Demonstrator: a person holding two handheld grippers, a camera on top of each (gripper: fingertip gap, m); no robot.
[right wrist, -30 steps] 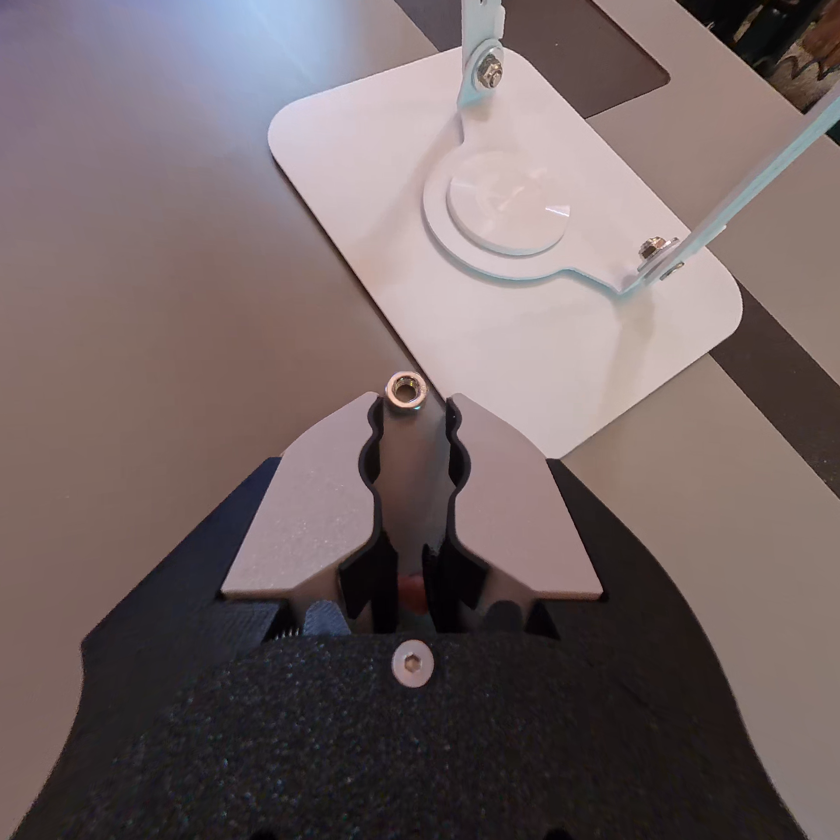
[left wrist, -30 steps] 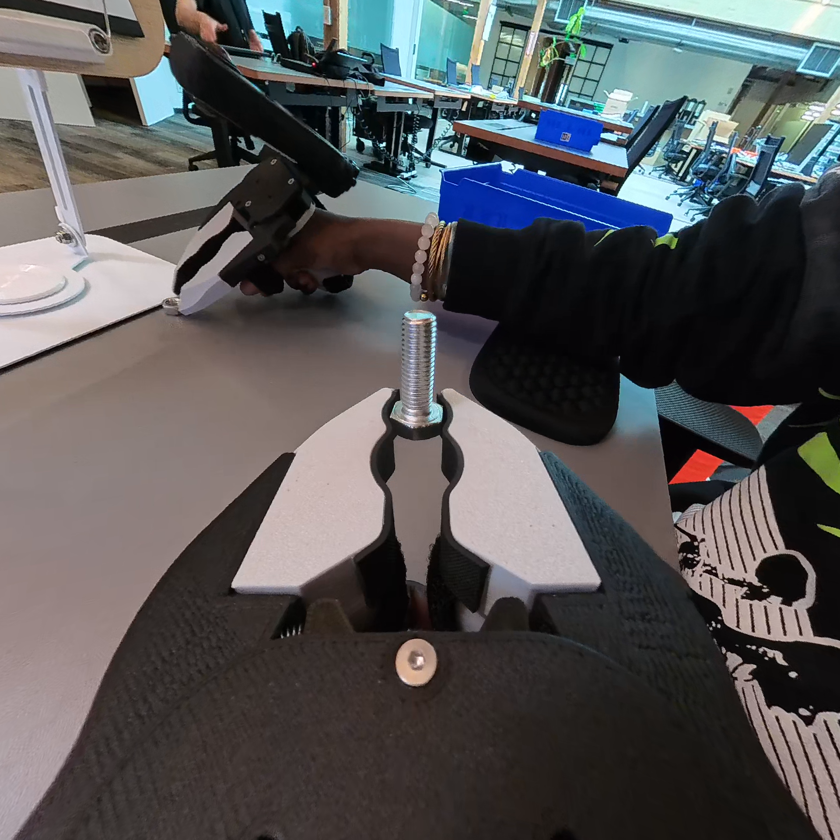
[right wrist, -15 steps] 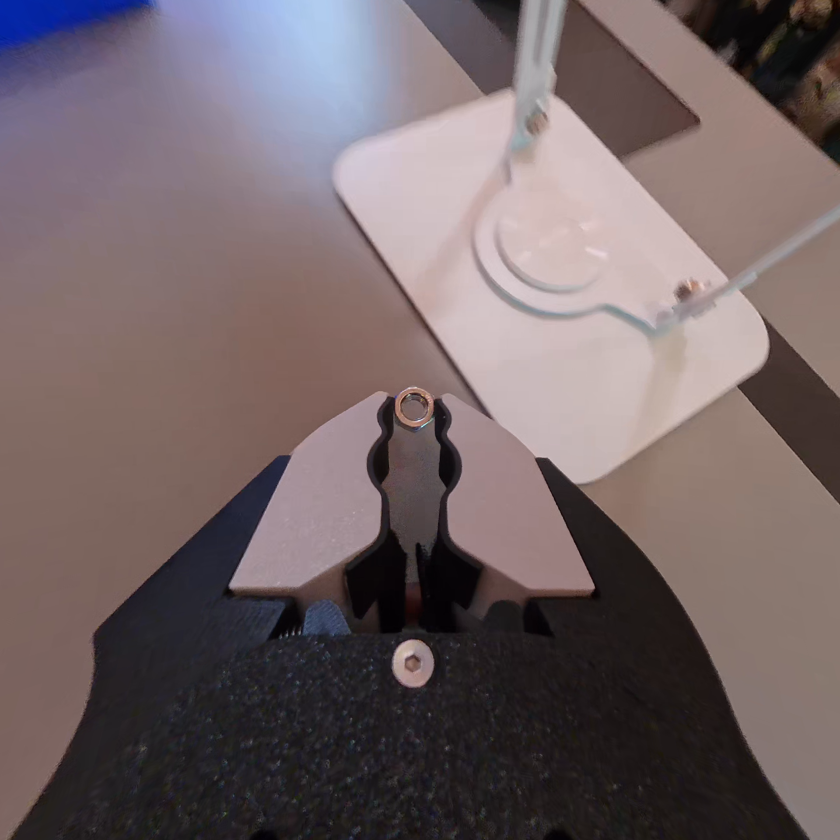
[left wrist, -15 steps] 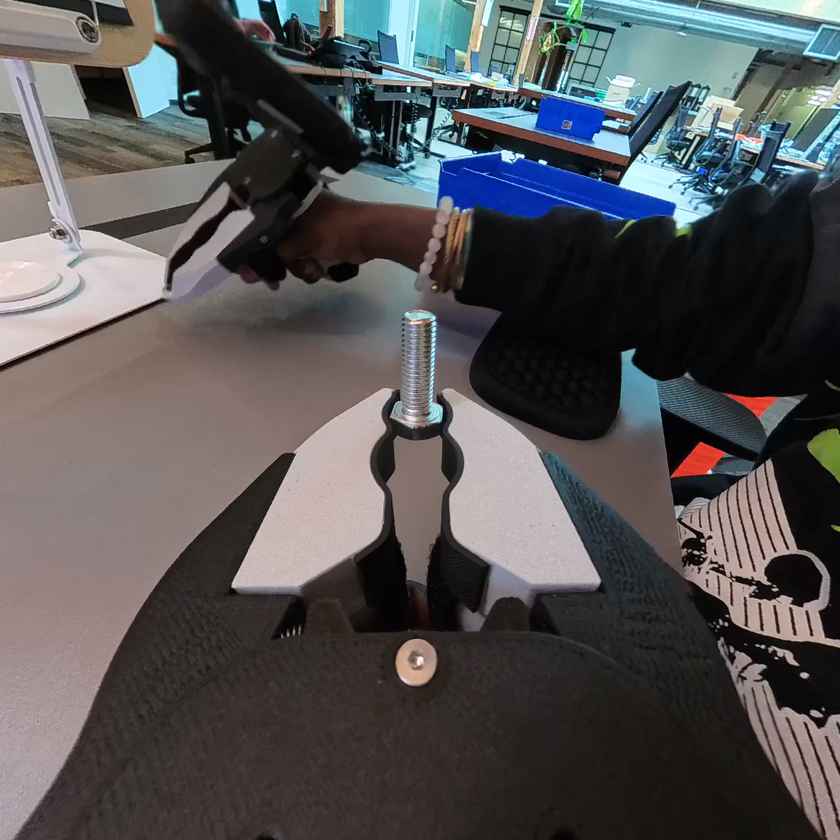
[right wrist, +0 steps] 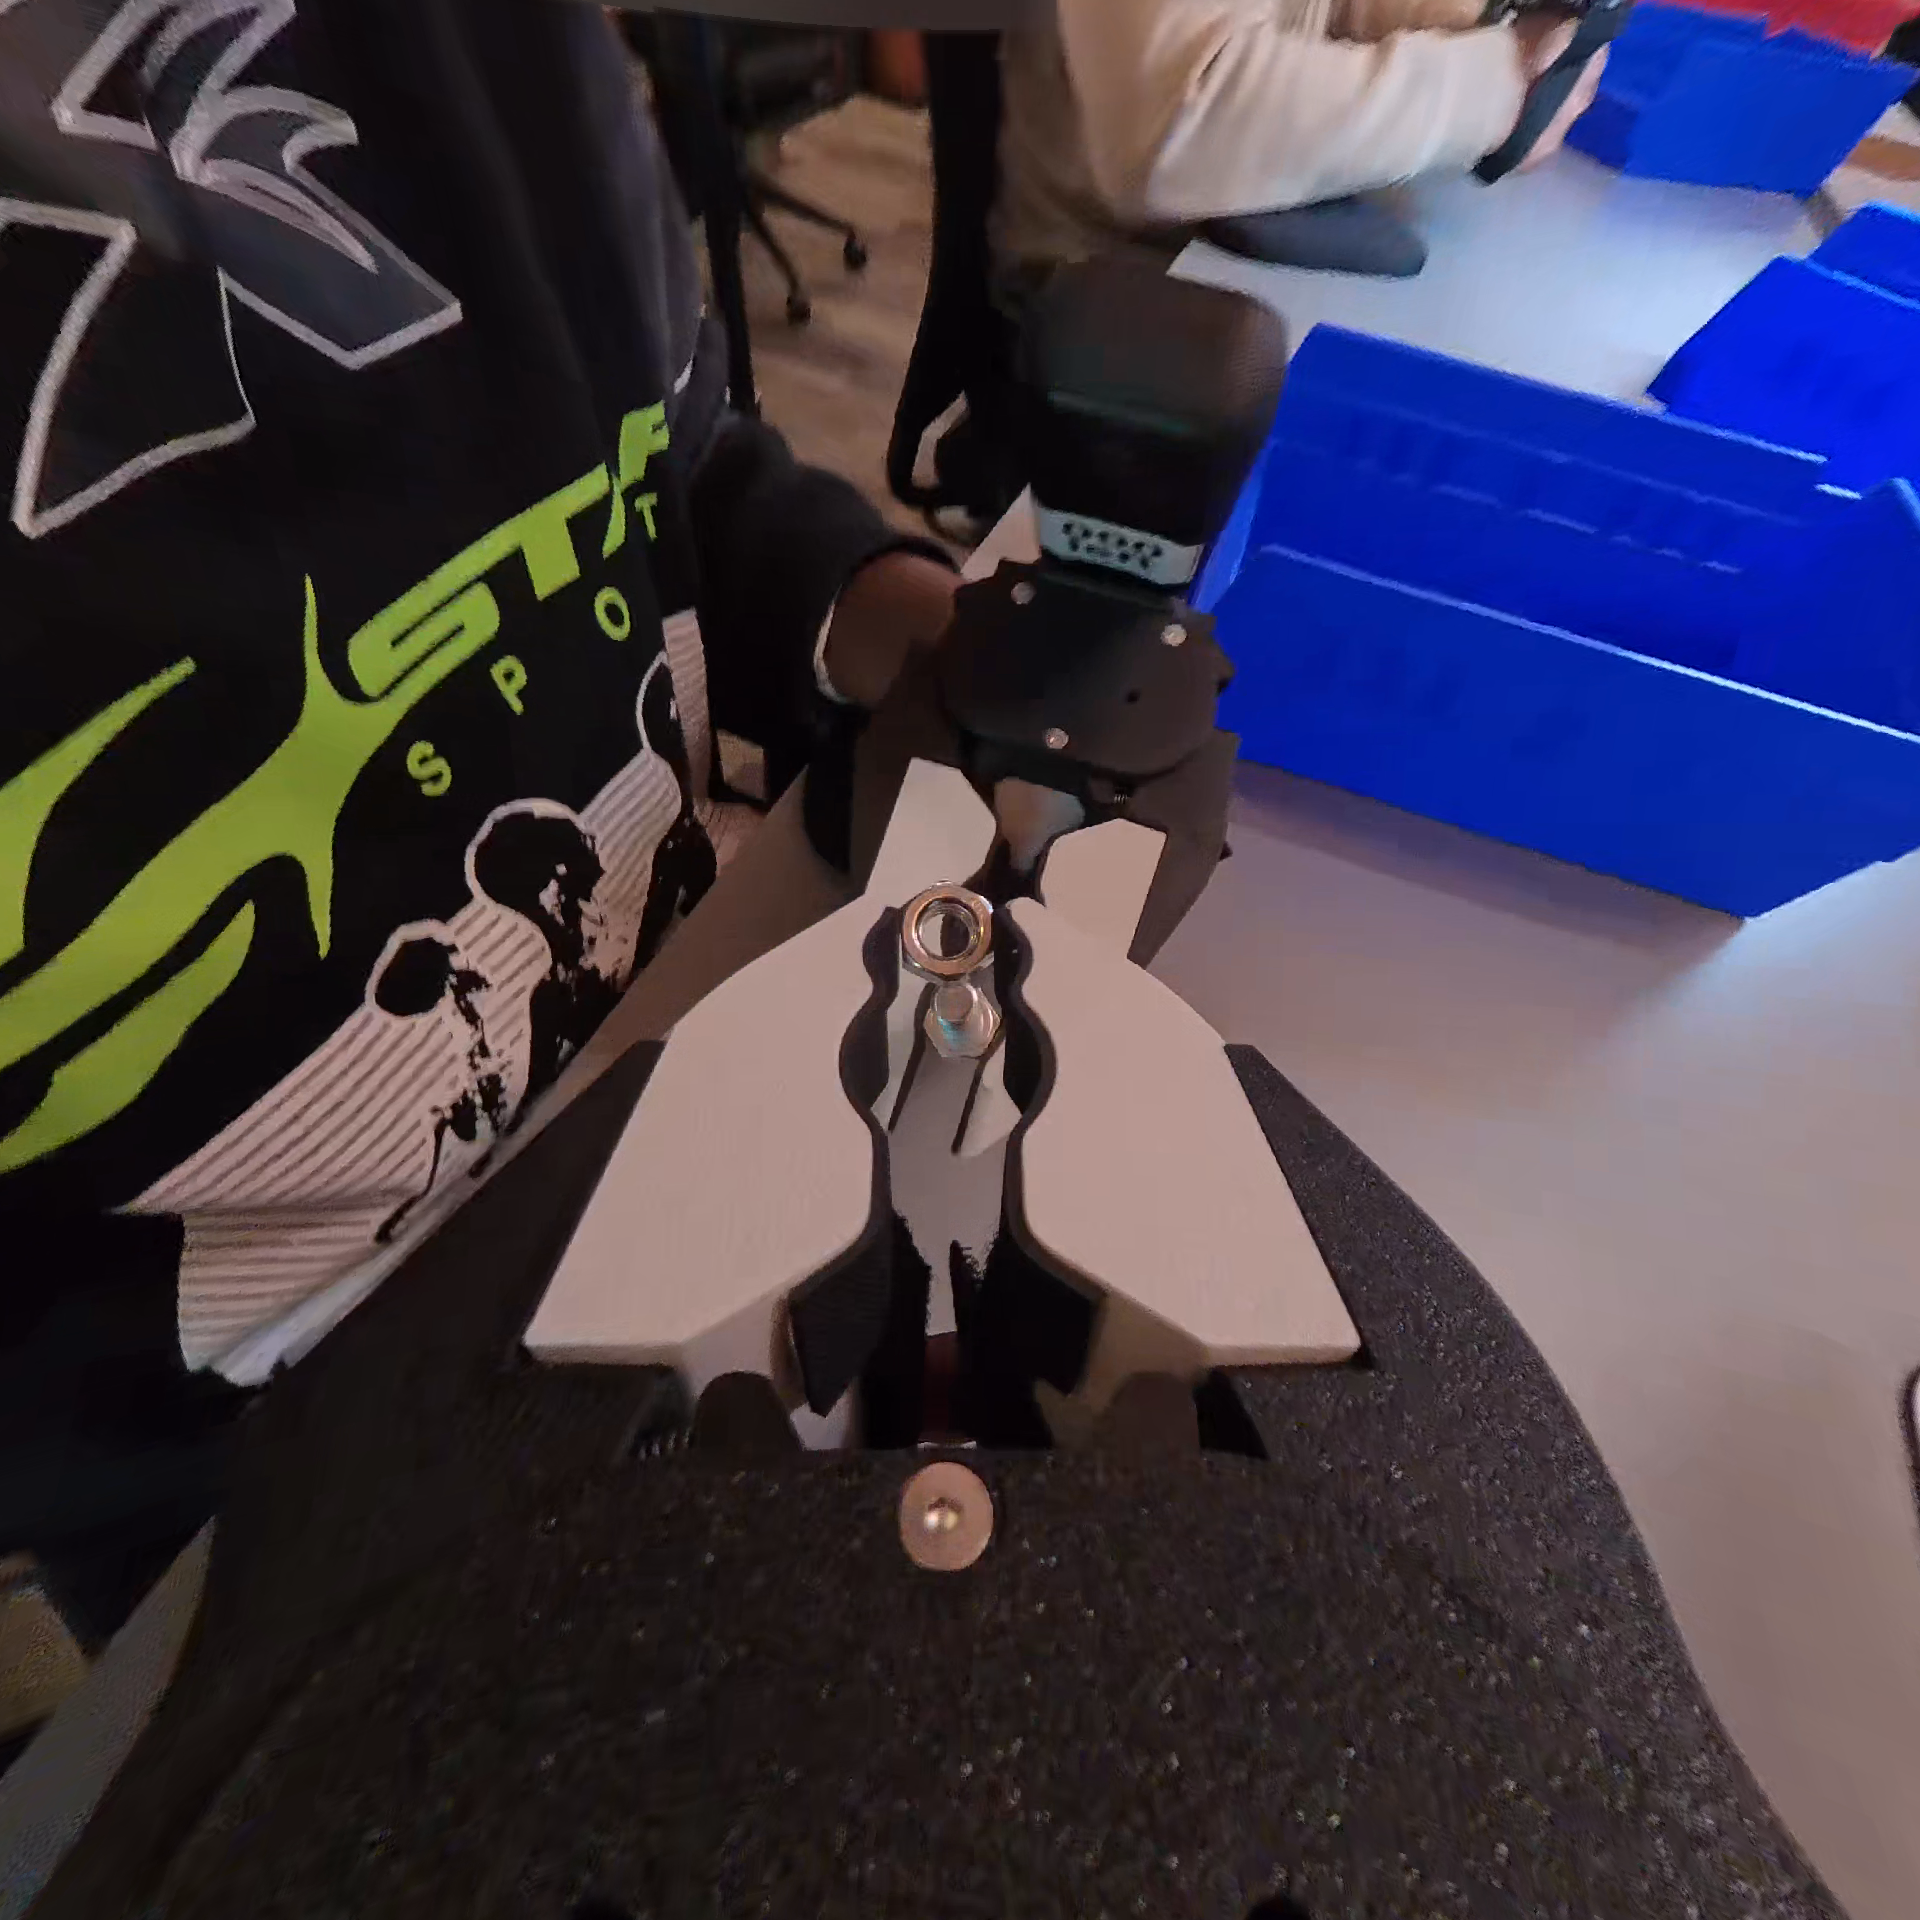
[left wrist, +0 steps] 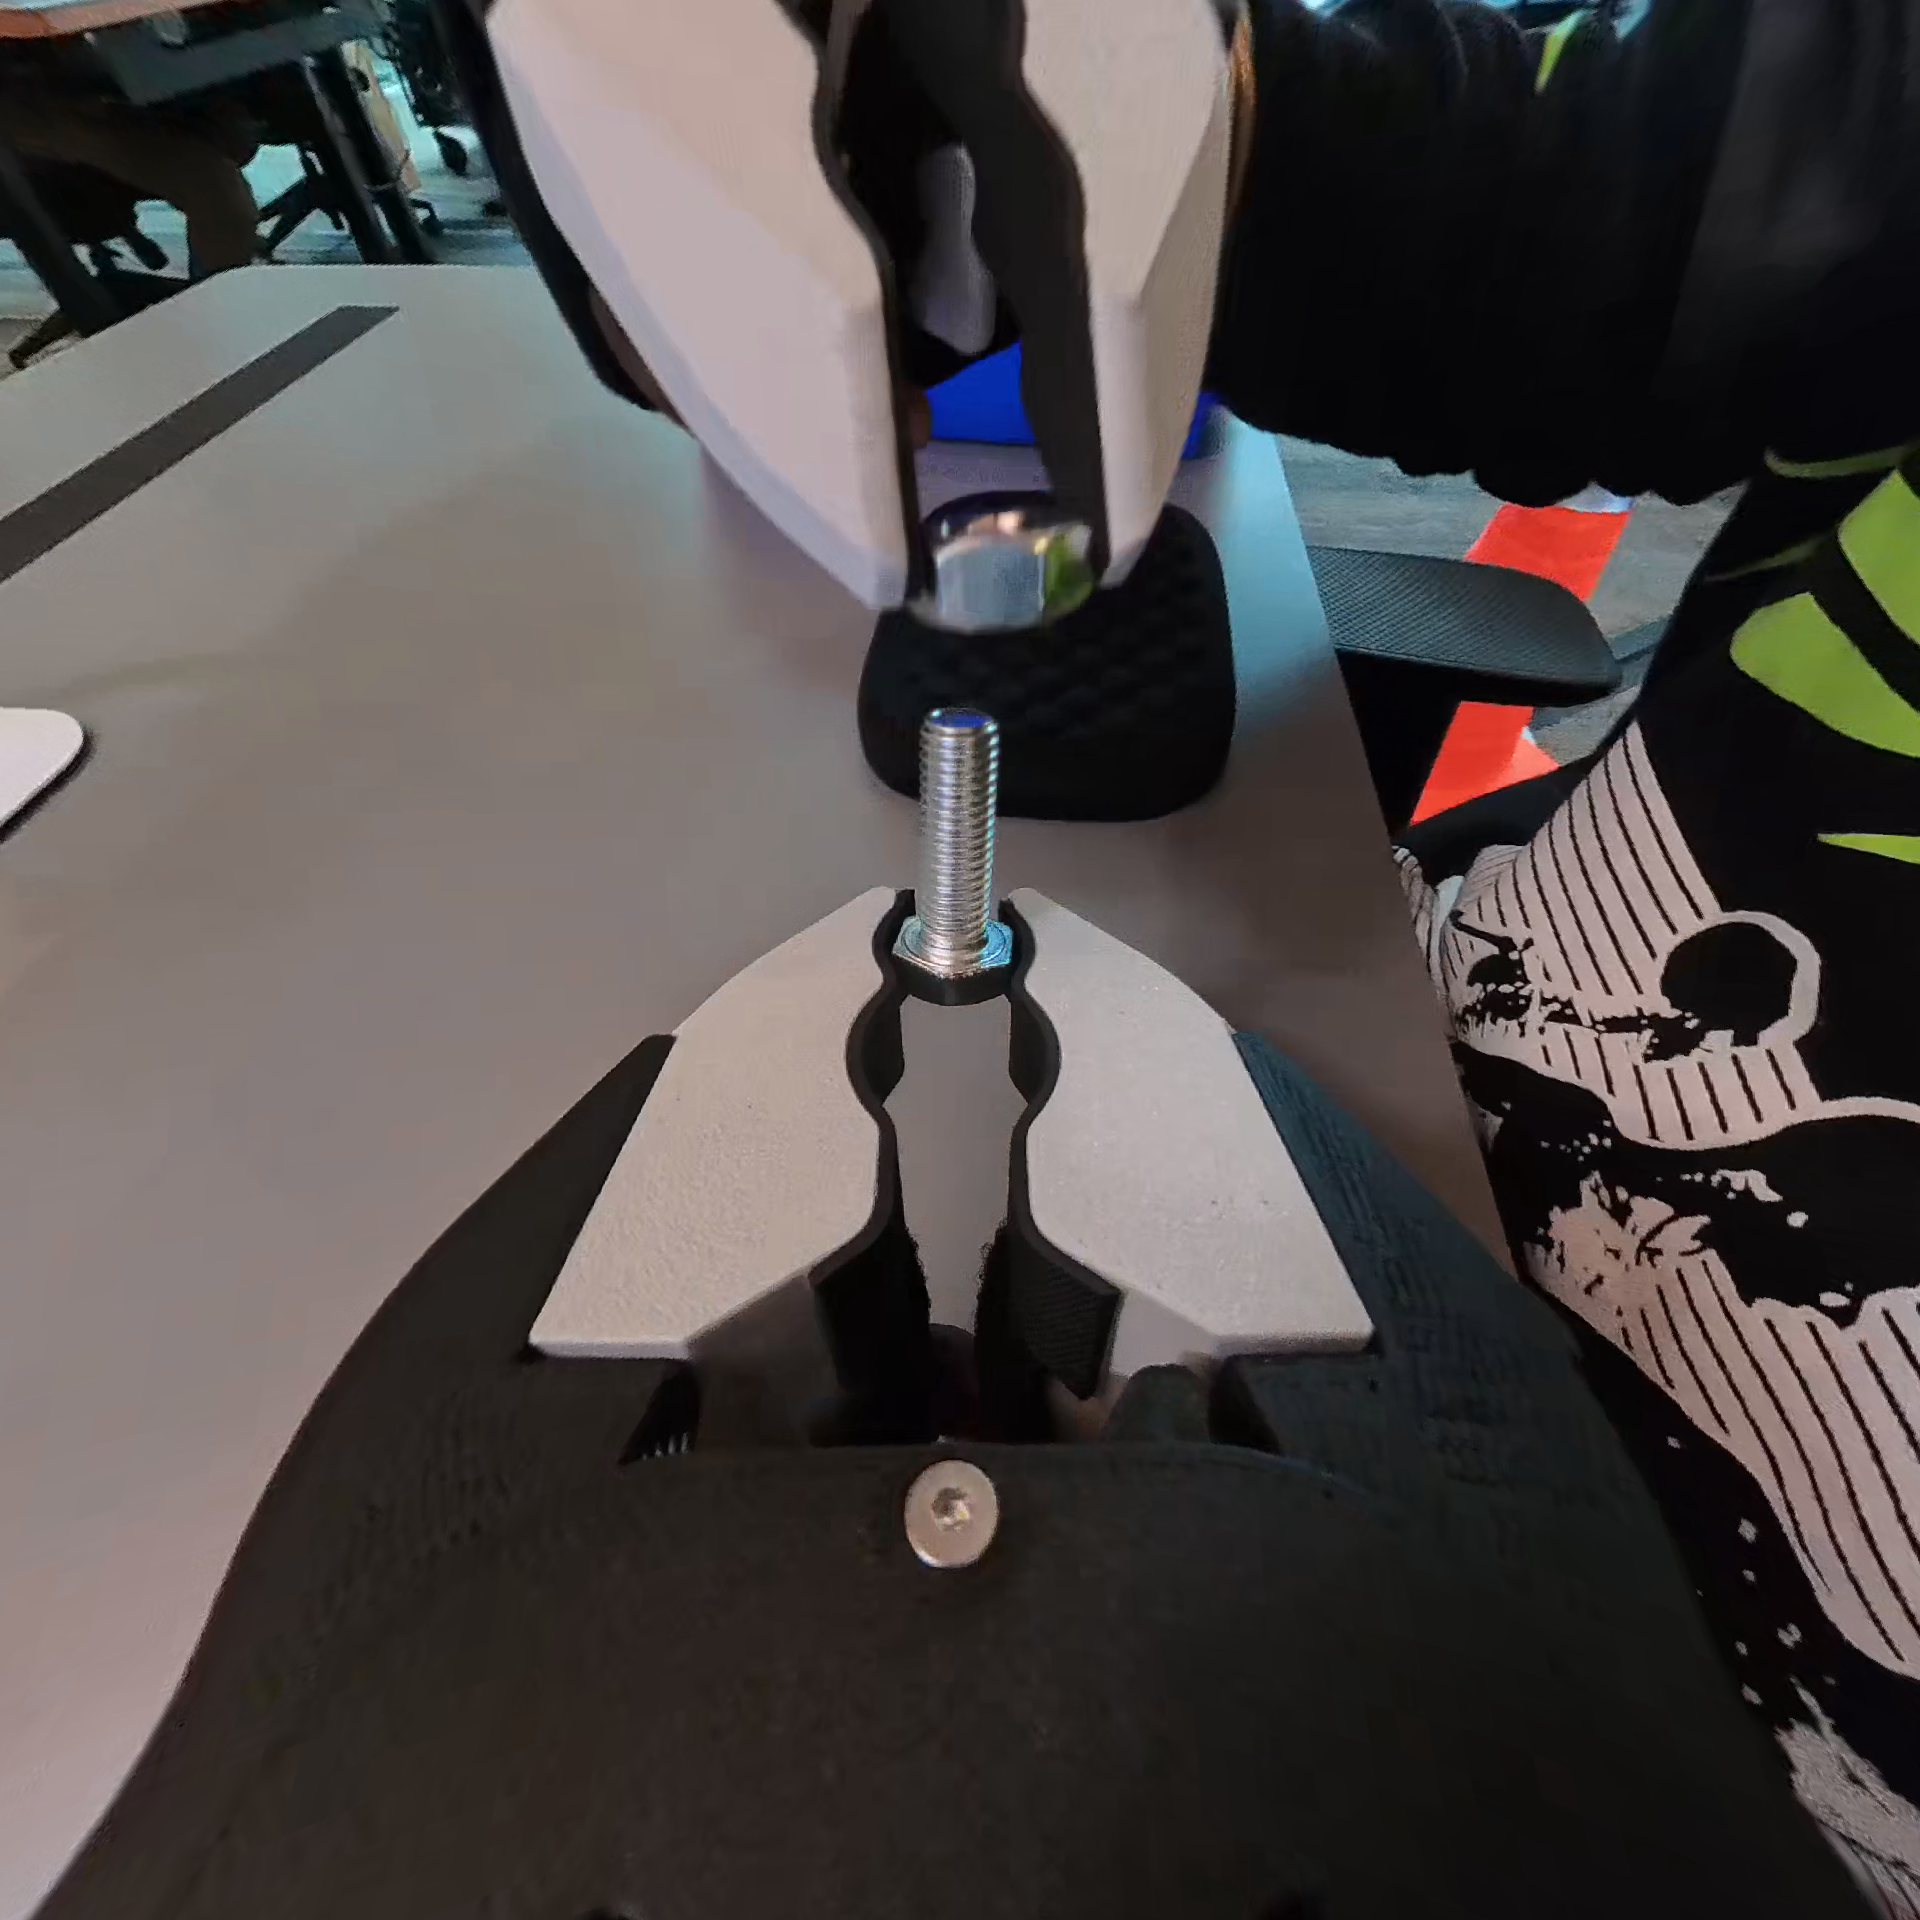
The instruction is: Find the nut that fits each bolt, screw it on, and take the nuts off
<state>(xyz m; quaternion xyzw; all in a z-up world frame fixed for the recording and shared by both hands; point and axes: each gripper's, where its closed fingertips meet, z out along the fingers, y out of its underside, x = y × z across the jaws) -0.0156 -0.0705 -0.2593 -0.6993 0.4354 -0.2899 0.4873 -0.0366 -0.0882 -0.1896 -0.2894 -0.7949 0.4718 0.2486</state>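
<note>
My left gripper [left wrist: 951, 951] is shut on the hex head of a silver bolt [left wrist: 958, 821] and holds it upright over the grey table [left wrist: 416, 727], thread pointing up. My right gripper [left wrist: 1000, 566] hangs just above the bolt, fingers pointing down, shut on a silver hex nut [left wrist: 997, 582]. A small gap separates the nut from the bolt tip. In the right wrist view my right gripper [right wrist: 948, 925] grips the nut [right wrist: 945, 932] at its fingertips, hole facing the camera. The bolt [right wrist: 961, 1023] shows just below the nut, between the fingers.
A black textured pad [left wrist: 1049, 686] lies at the table's far right edge, behind the bolt. A corner of a white stand base [left wrist: 31, 758] is at the left. Blue bins [right wrist: 1558, 675] stand beside the table. The person's torso and a chair armrest [left wrist: 1455, 623] are at the right. There is about 7 centimeters between the tips of the two grippers.
My right gripper closed on the nut by the white base, lifted it and carried it over to just above the bolt. My left gripper held the bolt still.
</note>
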